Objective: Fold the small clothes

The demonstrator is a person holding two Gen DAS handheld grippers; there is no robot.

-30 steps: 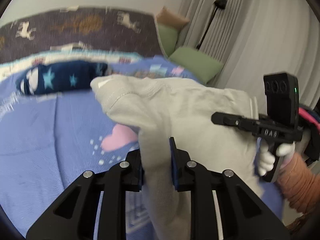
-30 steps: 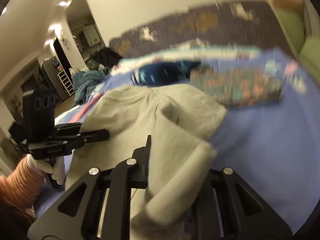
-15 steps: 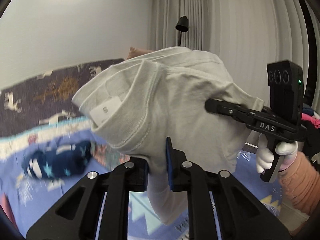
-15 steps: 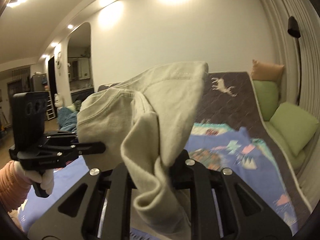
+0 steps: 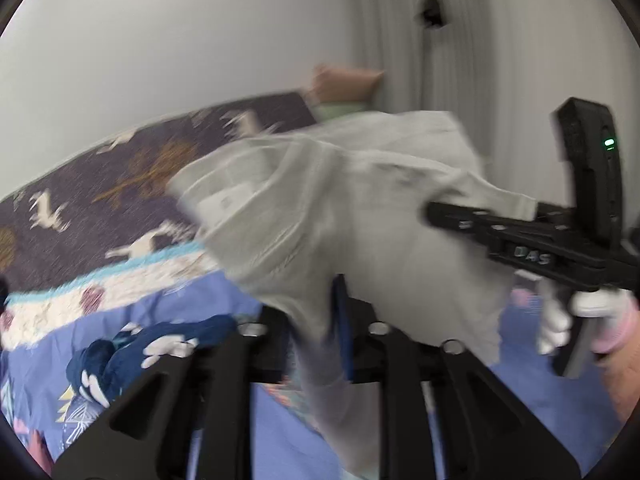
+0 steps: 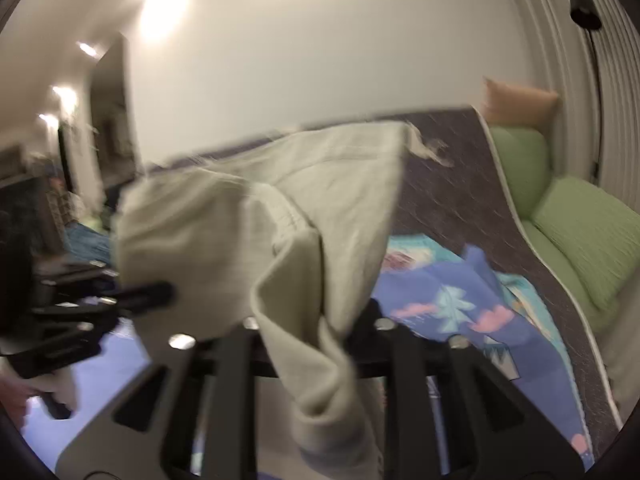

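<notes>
Lifted grey shirt [image 5: 360, 216] blurred, both tools' jaws just widening, cloth between, grip unclear.

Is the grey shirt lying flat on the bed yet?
No. The grey shirt hangs bunched in the air above the blue bedspread.

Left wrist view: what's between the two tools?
The beige garment spans from the left tool to the right tool, bunched and lifted off the blue bedspread. Both tools' jaws have just been opening, cloth between them.
</notes>
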